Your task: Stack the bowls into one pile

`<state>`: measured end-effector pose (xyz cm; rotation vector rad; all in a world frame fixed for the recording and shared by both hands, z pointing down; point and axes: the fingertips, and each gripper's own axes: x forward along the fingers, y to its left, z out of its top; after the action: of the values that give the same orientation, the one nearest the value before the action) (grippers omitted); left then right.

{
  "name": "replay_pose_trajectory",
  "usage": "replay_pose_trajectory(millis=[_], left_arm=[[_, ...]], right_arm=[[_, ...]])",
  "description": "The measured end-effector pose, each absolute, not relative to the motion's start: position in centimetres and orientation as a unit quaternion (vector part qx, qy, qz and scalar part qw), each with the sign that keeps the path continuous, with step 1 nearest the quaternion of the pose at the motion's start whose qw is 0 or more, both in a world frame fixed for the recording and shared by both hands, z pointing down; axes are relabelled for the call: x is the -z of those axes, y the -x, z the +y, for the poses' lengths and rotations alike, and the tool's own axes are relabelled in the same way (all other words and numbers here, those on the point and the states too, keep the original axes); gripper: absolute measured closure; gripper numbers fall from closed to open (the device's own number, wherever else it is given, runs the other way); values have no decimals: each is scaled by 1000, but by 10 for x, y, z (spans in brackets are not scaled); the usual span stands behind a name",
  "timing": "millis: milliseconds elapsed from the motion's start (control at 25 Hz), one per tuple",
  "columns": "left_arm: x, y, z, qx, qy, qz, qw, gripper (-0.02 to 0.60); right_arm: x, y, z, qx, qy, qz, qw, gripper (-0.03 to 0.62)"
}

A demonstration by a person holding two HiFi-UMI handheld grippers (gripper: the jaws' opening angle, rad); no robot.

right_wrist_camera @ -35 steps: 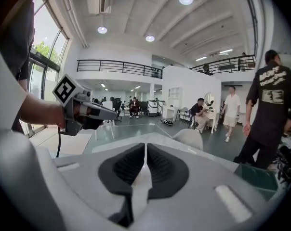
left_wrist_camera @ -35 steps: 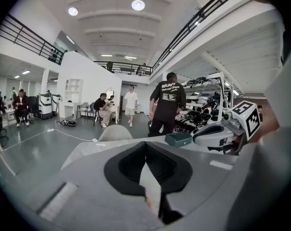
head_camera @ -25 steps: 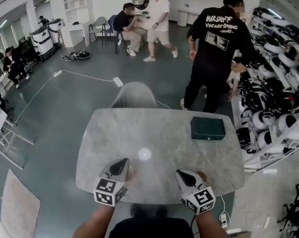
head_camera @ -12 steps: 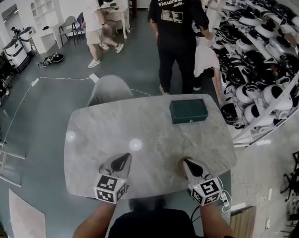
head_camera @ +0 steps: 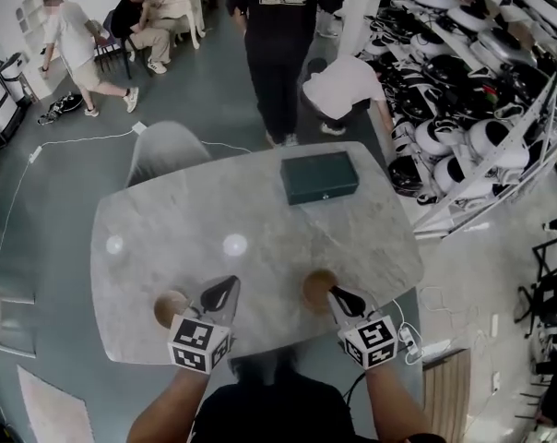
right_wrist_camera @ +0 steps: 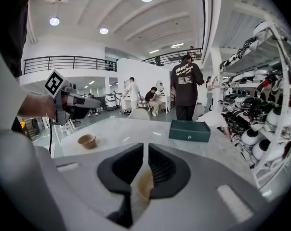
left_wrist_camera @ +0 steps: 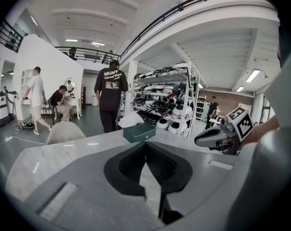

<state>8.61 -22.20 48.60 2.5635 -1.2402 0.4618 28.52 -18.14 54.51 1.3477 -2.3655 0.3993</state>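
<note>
Head view: bowl (head_camera: 318,289) just ahead of right gripper (head_camera: 337,294), jaws empty and just starting to part; second bowl (head_camera: 171,307) beside left gripper (head_camera: 230,285), jaws together.

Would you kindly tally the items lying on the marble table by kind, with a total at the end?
brown bowls: 2
dark green box: 1
Total: 3
</note>
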Motion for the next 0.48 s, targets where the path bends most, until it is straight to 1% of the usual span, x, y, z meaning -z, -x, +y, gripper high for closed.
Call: replay_pose_trajectory(millis=[160,320,480], left_arm=[[-502,-110,-225,-169,-886,-410,135,571],[-511,-126,-227,-176,-887,-402,141,571],[-517,-133,-222,-184,-888,-396,144,571]], right_arm=[[-569,-298,-180,-158,-465,-843,221,545],[-588,-302,-178,-166,-442,-847,246,502],[-613,-296,-170,-154,-402,-854,291,470]])
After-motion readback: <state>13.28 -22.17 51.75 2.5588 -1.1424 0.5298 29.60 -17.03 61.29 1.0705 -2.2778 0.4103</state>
